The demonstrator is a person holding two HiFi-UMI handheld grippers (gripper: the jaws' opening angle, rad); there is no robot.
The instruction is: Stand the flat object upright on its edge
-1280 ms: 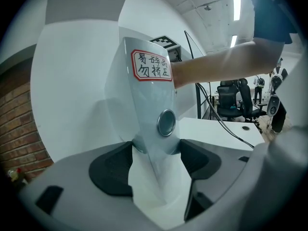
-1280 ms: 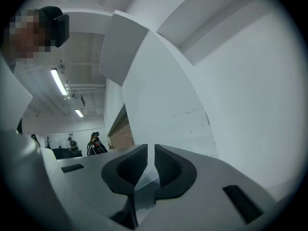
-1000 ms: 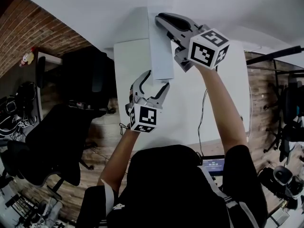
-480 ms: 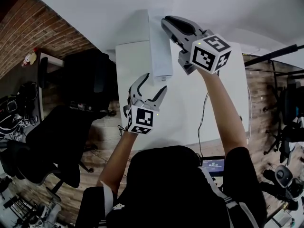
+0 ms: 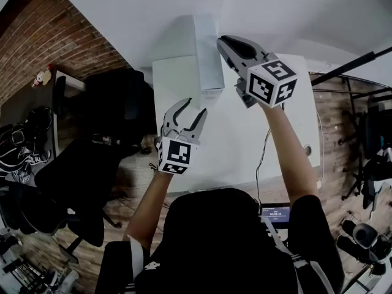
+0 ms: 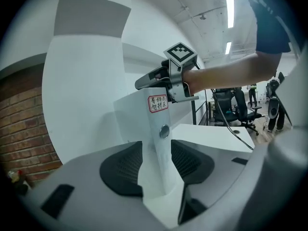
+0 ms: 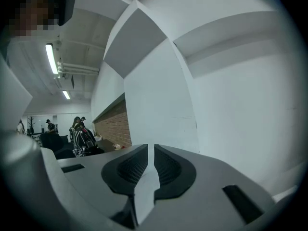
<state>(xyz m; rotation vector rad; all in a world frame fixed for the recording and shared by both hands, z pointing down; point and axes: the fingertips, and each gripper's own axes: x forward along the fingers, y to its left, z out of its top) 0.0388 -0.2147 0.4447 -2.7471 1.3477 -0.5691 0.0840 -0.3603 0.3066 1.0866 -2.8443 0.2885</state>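
The flat white object [image 5: 209,54] stands upright on its long edge on the white table [image 5: 275,127]. My right gripper [image 5: 223,43] is shut on its top edge, and a thin white edge [image 7: 144,186] shows pinched between the pads. My left gripper [image 5: 192,106] sits just short of the object's near end. Its jaws have just been closing and still stand apart. In the left gripper view the narrow end [image 6: 161,148], with a red-bordered label [image 6: 158,102] and a round silver stud [image 6: 164,131], shows in the gap between the pads. I see no pad pressing on it.
A white wall [image 5: 141,5] rises right behind the table. A black office chair [image 5: 116,103] stands off the table's left edge, in front of a brick wall [image 5: 49,41]. A cable [image 5: 260,152] runs across the table at the right. People stand far off in the room [image 7: 79,134].
My left gripper has drawn back from the object's near end toward the person, and its jaws have narrowed. The right gripper and the object have shifted slightly right and away.
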